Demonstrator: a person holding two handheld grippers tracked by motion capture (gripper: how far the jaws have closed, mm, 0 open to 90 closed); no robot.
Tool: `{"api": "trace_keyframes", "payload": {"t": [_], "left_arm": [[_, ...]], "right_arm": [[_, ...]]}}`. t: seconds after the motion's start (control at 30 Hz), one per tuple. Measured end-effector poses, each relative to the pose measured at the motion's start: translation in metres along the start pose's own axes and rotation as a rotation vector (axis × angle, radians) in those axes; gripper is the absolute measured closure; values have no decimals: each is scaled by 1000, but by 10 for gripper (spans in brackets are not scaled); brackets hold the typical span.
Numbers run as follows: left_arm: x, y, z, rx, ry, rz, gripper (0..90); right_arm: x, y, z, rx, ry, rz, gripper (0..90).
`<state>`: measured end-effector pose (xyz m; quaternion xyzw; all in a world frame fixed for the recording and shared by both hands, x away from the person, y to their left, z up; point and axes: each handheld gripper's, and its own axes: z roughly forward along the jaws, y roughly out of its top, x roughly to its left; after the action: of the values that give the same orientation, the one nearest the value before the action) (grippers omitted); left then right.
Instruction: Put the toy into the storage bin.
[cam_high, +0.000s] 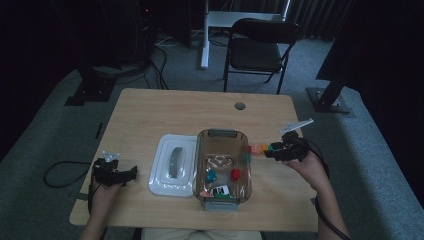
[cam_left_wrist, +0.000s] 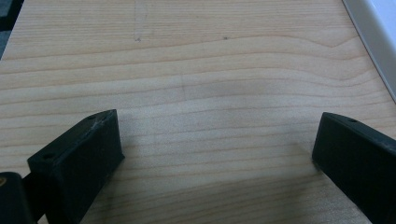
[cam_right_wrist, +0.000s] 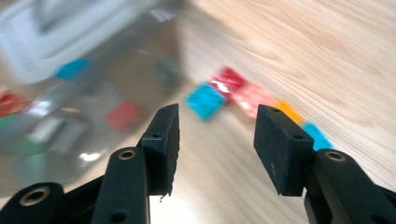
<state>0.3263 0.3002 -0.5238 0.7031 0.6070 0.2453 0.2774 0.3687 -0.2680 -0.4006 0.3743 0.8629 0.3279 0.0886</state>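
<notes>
The blocks (cam_high: 260, 148) lie in a short row on the table (cam_high: 150, 110) just right of the bin (cam_high: 245, 187), directly ahead of the right gripper (cam_high: 270, 151), whose parted jaws grasp nothing.

What I count on my table

One clear bin (cam_high: 202, 150), one white lid (cam_high: 161, 175) beside it, a handful of small coloured blocks (cam_high: 259, 148) in a row outside the bin, and my two grippers: left gripper (cam_high: 131, 173), right gripper (cam_high: 268, 152).
</notes>
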Motion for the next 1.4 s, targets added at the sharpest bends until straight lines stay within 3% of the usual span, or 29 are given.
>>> {"api": "trace_keyframes", "payload": {"t": [0.13,0.2,0.37,0.63,0.8,0.87,1.0,1.2,1.33,1.4], "left_arm": [[0,0,0,0,0,0,20],[0,0,0,0,0,0,20],[0,0,0,0,0,0,20],[0,0,0,0,0,0,20],[0,0,0,0,0,0,20],[0,0,0,0,0,0,20],[0,0,0,0,0,0,20],[0,0,0,0,0,0,20],[0,0,0,0,0,0,20],[0,0,0,0,1,0,20]], "right_arm": [[-39,-13,14,12,-62,126,500],[-49,-18,24,35,-91,148,501],[-65,-27,47,78,-89,210,500],[-83,-20,65,92,-161,339,500],[-85,-16,74,103,-192,360,501],[-85,-16,77,100,-183,368,500],[-85,-17,80,131,-197,358,504],[-91,-27,73,125,-200,395,506],[-88,-32,68,109,-195,404,502],[-86,-33,70,125,-196,404,485]]}}
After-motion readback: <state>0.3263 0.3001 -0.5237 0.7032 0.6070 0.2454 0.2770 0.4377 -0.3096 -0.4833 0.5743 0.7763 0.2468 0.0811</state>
